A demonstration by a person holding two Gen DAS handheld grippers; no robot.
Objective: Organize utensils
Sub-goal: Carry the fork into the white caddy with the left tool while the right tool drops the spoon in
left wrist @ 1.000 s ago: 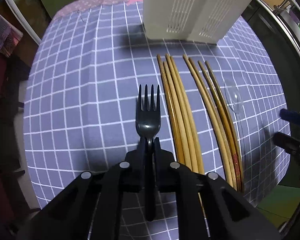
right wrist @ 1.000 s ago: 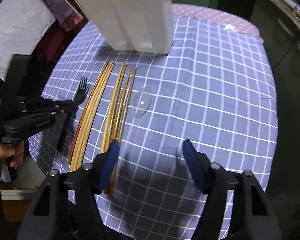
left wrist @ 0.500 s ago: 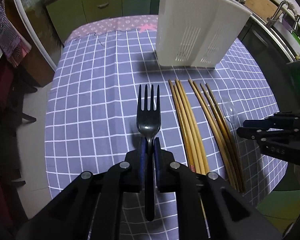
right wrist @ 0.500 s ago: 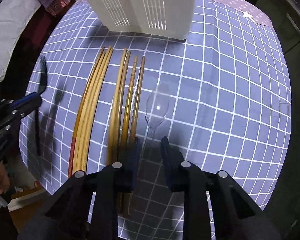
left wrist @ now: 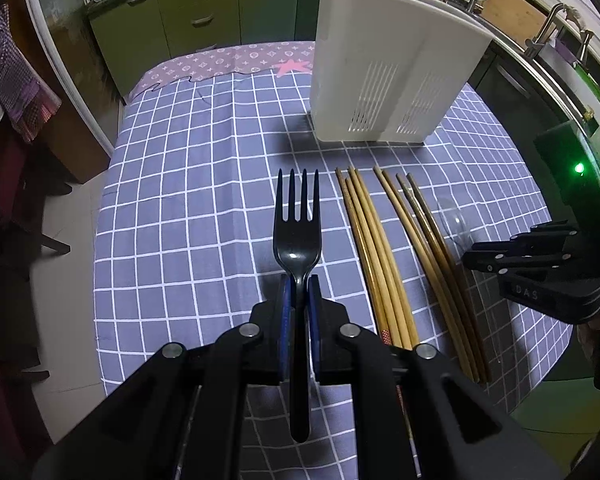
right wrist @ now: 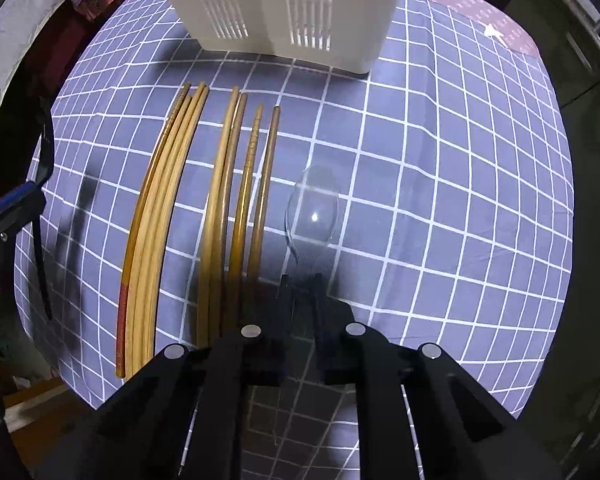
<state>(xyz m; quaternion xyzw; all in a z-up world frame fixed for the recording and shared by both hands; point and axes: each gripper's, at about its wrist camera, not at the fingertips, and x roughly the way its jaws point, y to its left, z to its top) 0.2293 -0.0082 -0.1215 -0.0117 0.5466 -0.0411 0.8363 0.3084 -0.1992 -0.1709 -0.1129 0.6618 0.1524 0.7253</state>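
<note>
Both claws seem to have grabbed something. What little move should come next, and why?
Probably lift the right gripper straight up. It has shut on the clear plastic spoon's handle while the spoon lies flat on the checked tablecloth, beside the chopsticks. The left gripper already holds the black fork aloft, facing the white utensil holder.

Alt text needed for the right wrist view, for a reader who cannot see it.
The right gripper points down at a checked tablecloth, jaws shut on the handle of a clear plastic spoon. Left of it lie two groups of wooden chopsticks; a white slotted utensil holder stands beyond.
</note>
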